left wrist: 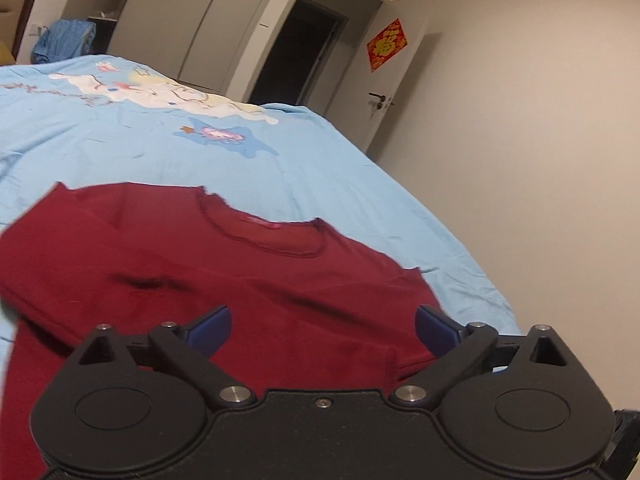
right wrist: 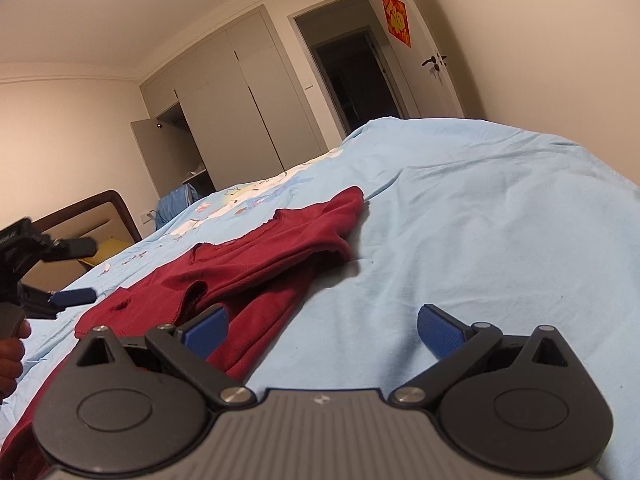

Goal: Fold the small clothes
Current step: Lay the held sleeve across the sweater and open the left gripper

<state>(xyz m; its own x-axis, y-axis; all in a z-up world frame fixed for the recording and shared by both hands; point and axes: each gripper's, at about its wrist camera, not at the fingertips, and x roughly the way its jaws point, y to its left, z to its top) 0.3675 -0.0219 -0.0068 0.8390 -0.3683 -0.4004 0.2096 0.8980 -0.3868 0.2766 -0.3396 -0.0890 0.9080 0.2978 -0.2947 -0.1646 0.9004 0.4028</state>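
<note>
Dark red knit sweater (left wrist: 192, 280) lies rumpled on light blue bedsheet (left wrist: 340, 184), left gripper (left wrist: 323, 330) over its hem, right gripper (right wrist: 322, 332) beside it, both jaws apart, empty.

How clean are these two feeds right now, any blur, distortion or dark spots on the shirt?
Left wrist view: the red shirt is soft with motion blur, walls bow from the fisheye, corners vignetted. Right wrist view: sharper; the shirt's raised fold casts a shadow on the blue bedsheet; the left gripper at the edge is blurred.
</note>
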